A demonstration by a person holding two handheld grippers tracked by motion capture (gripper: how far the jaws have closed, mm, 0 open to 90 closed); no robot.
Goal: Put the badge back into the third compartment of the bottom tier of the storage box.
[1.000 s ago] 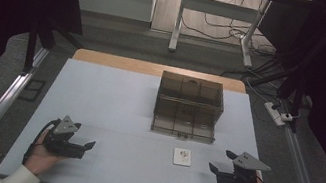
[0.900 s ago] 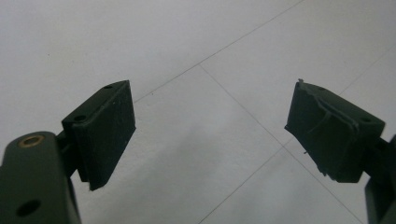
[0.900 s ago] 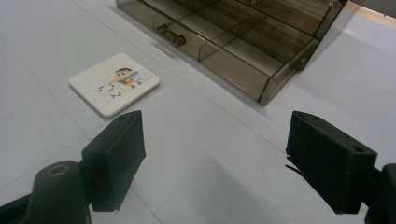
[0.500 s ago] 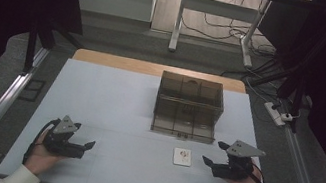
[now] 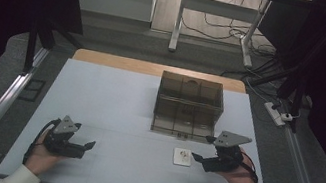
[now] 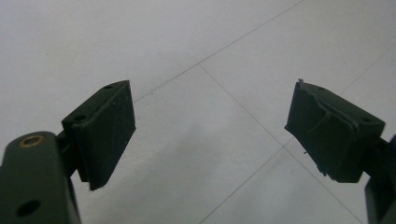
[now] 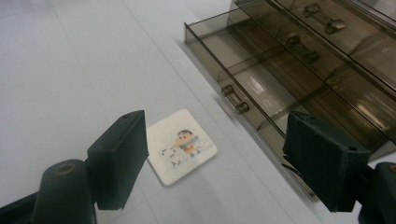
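White tabletop [image 5: 127,110] lies under both our tools. Nearest to us, our left gripper [image 5: 89,145] rests low at the near left with its jaws apart and nothing between them; in the left gripper view [image 6: 210,135] we see bare surface through the gap. Our right gripper [image 5: 196,156] hovers at the near right, just beside the small square cartoon tile [image 5: 182,156], its jaws spread with nothing clamped; they have just been closing a little, and in the right gripper view [image 7: 210,154] the tile [image 7: 181,145] lies flat by the left jaw, partly tucked behind it. Beyond the tile stands the smoky clear drawer organizer [image 5: 188,107], its lowest drawer [image 7: 243,88] pulled out toward us.

We judge the step to be picking up the tile. Because it lies so flat, we should centre the jaws over opposite edges, come down until the pads meet the table, then squeeze gently and lift level.
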